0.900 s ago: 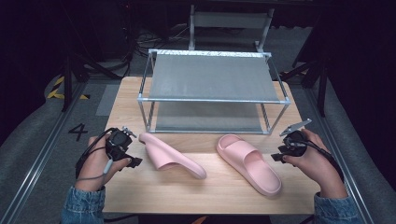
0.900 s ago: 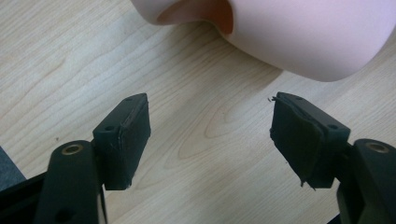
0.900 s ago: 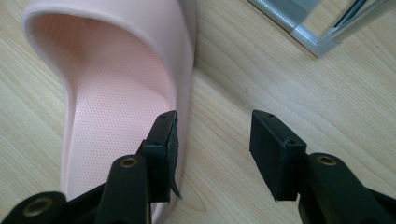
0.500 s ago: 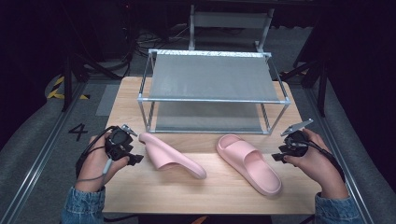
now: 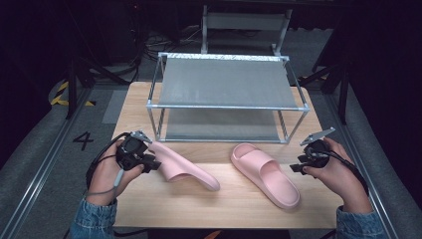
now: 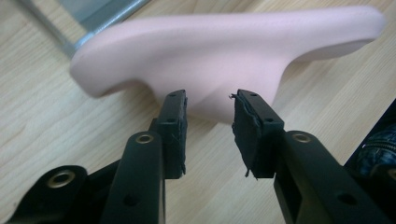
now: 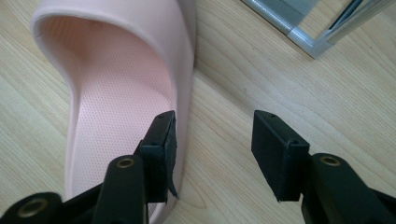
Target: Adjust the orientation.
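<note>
Left gripper (image 6: 208,100) open, apparently just short of tipped slipper (image 6: 224,51).

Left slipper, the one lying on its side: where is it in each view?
High view: left slipper lies left of centre, by the left tongs.
Left gripper view: across the top, just beyond the open jaws.
Right gripper view: not in it.
Shared landmark: metal rack, its corner at upper left.

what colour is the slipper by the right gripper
Pale pink slipper, its perforated footbed showing best in the right gripper view.
</note>
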